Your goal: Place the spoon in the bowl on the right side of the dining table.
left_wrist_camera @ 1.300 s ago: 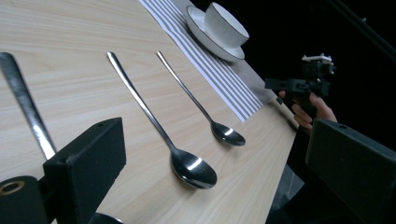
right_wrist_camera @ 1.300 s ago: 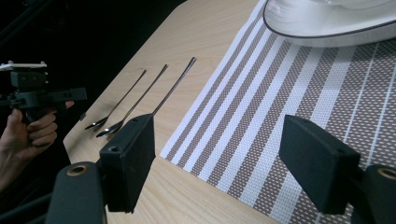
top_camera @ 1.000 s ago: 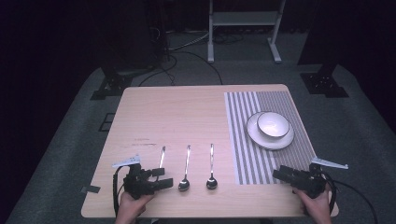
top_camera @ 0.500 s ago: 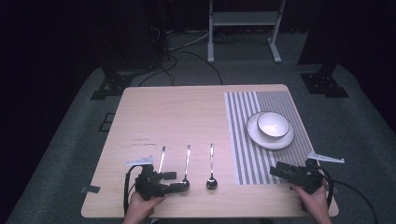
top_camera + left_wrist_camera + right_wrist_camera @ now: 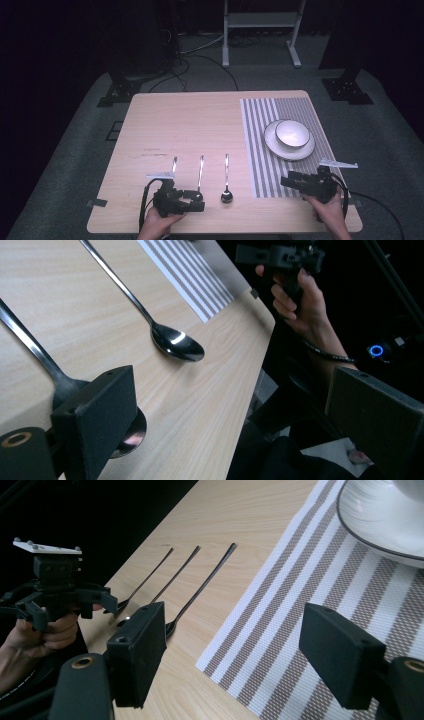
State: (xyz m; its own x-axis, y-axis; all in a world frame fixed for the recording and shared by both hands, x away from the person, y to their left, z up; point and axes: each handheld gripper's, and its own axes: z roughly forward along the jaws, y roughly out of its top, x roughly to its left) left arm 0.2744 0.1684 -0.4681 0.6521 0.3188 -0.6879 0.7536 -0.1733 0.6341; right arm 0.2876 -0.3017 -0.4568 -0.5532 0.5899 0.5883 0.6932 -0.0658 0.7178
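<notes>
Three metal utensils lie side by side near the table's front edge. The right spoon lies free. The middle spoon has its bowl just under one jaw of my left gripper, which is open and holds nothing. The left utensil has its head hidden behind that gripper. My right gripper is open and empty over the front of the striped placemat, pointing left.
A white bowl sits on a white plate on the placemat's far half. The wooden table is bare behind the utensils. Its front edge runs just under both hands.
My left gripper has moved right, over the left utensil's head and up to the middle spoon's bowl. My right gripper has crept slightly left. Both stay open.
</notes>
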